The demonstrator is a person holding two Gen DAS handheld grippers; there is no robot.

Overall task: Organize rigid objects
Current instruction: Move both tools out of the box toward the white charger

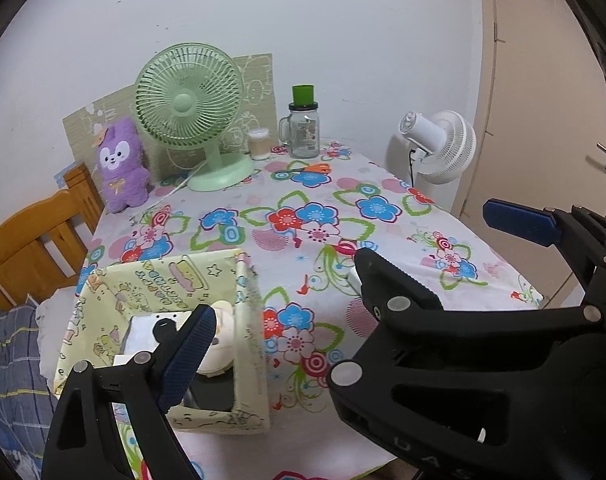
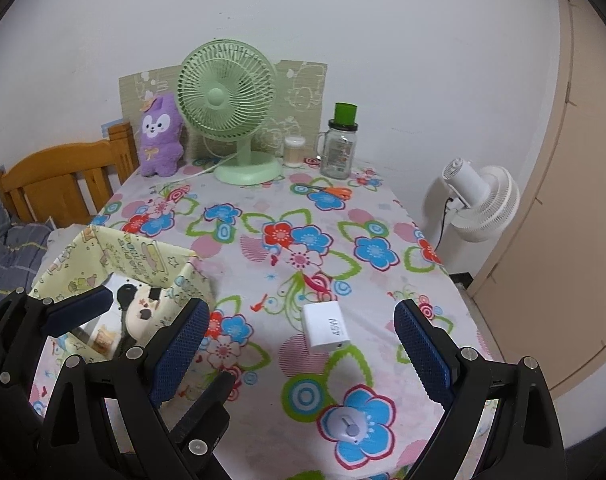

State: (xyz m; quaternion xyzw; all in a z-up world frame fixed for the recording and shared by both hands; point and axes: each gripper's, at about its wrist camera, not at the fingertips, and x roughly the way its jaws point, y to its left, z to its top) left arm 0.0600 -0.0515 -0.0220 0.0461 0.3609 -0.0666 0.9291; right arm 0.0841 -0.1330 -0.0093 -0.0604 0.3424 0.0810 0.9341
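Note:
A white 45W charger (image 2: 325, 328) lies flat on the flowered tablecloth (image 2: 263, 216), just ahead of my right gripper (image 2: 301, 307), which is open and apart from it. A small white round gadget (image 2: 349, 426) rests on a blue flower nearer the front edge. My left gripper (image 1: 303, 314) is open and empty beside the yellow patterned box (image 1: 247, 320), which holds a cream panda-faced item (image 2: 139, 312) and a white pack (image 1: 143, 330). The right gripper's black finger (image 1: 387, 292) hides my left gripper's right finger and most of the charger.
At the back stand a green desk fan (image 1: 189, 108), a purple plush (image 1: 121, 164), a glass jar with a green lid (image 1: 303, 128) and a small cup (image 1: 259, 144). Orange scissors (image 2: 331, 192) lie near the jar. Off the table are a wooden chair (image 1: 35, 240) and a white fan (image 1: 443, 144).

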